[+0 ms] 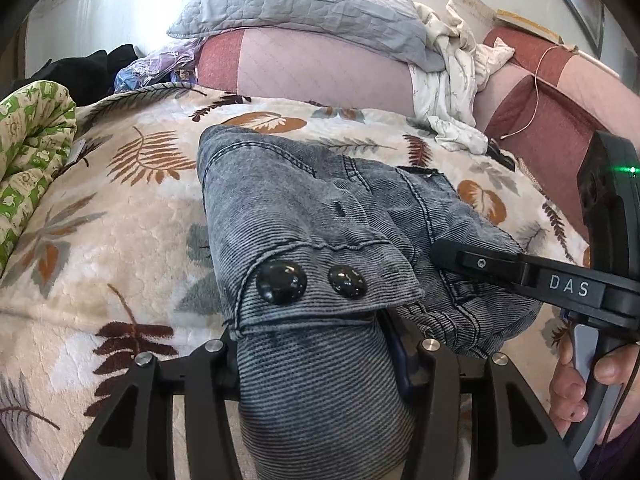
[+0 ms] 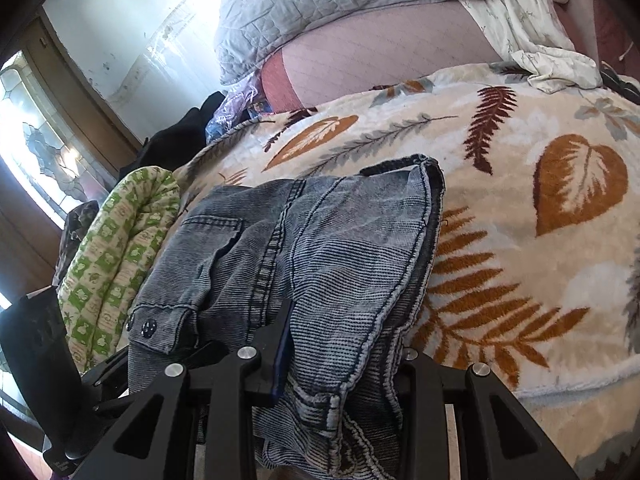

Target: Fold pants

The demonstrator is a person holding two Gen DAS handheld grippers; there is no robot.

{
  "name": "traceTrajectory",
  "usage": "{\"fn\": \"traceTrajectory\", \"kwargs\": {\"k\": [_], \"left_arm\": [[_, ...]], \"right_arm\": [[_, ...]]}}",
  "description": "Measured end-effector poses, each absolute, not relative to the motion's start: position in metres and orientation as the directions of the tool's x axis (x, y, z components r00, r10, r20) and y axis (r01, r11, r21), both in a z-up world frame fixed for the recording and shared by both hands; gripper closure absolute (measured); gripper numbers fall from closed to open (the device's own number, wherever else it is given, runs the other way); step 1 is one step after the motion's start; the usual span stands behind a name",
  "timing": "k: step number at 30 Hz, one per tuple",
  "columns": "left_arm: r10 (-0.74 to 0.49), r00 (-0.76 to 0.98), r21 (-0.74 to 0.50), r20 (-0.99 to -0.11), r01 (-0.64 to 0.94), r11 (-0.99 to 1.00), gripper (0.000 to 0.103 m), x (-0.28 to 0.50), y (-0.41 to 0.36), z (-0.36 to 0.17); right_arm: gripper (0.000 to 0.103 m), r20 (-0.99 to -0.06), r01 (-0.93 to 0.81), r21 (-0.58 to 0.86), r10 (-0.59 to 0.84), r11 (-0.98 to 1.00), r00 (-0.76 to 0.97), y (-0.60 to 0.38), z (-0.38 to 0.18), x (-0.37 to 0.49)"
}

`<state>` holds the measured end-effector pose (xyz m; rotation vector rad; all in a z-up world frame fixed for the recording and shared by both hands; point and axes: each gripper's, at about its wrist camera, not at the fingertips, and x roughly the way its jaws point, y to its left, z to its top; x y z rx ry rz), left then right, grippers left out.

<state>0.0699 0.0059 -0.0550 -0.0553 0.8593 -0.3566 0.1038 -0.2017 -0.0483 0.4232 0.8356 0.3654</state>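
Grey-blue denim pants [image 1: 304, 216] lie bunched on a leaf-print blanket [image 1: 120, 208]. My left gripper [image 1: 316, 360] is shut on the pants' waistband, near a flap with two black buttons [image 1: 312, 280]. The denim drapes over its fingers and hides the tips. My right gripper [image 2: 336, 364] is shut on another edge of the pants [image 2: 320, 240], with cloth folded over it. The right gripper also shows in the left wrist view [image 1: 520, 272], at the pants' right side, held by a hand [image 1: 576, 376]. The left gripper [image 2: 96, 384] shows at the lower left of the right wrist view.
A green patterned quilt [image 1: 36, 144] lies rolled at the left. A grey pillow [image 1: 304, 4], a pink cushion [image 1: 320, 68] and crumpled white cloth [image 1: 456, 80] lie at the back. Dark clothes [image 1: 80, 68] sit at the far left. A door [image 2: 48, 128] stands at the left.
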Motion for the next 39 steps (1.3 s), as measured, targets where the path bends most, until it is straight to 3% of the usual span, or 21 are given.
{"fn": "traceTrajectory", "kwargs": {"k": [6,12,15,17,25,34,39], "left_arm": [[-0.297,0.593,-0.158,-0.748,0.275,0.948,0.042,0.069,0.003,-0.059],[-0.267,0.590,-0.141,-0.762,0.250,0.958,0.033,0.069,0.001,-0.060],[-0.250,0.589,-0.137,-0.768,0.230,0.963,0.028,0.067,0.002,-0.059],[-0.243,0.591,-0.130,-0.769,0.227,0.965,0.027,0.064,0.001,-0.057],[-0.190,0.616,-0.068,-0.764,0.216,0.974,0.026,0.050,-0.001,-0.048],[-0.039,0.738,0.149,-0.673,0.187,0.971,0.025,0.019,-0.015,-0.021],[-0.051,0.753,0.106,-0.656,0.159,0.982,0.024,0.002,-0.011,-0.004]], "right_arm": [[0.067,-0.656,-0.120,0.494,0.460,0.861,0.598,-0.203,-0.055,0.106],[0.058,-0.686,-0.090,0.489,0.447,0.867,0.574,-0.205,-0.060,0.107],[0.049,-0.699,-0.076,0.491,0.445,0.868,0.560,-0.206,-0.059,0.106],[0.038,-0.705,-0.072,0.494,0.448,0.866,0.550,-0.207,-0.058,0.105],[0.034,-0.685,-0.074,0.466,0.412,0.882,0.601,-0.218,-0.037,0.092],[0.031,-0.626,-0.064,0.409,0.331,0.910,0.706,-0.236,-0.011,0.070],[0.031,-0.595,-0.088,0.383,0.319,0.919,0.738,-0.235,-0.001,0.059]]}}
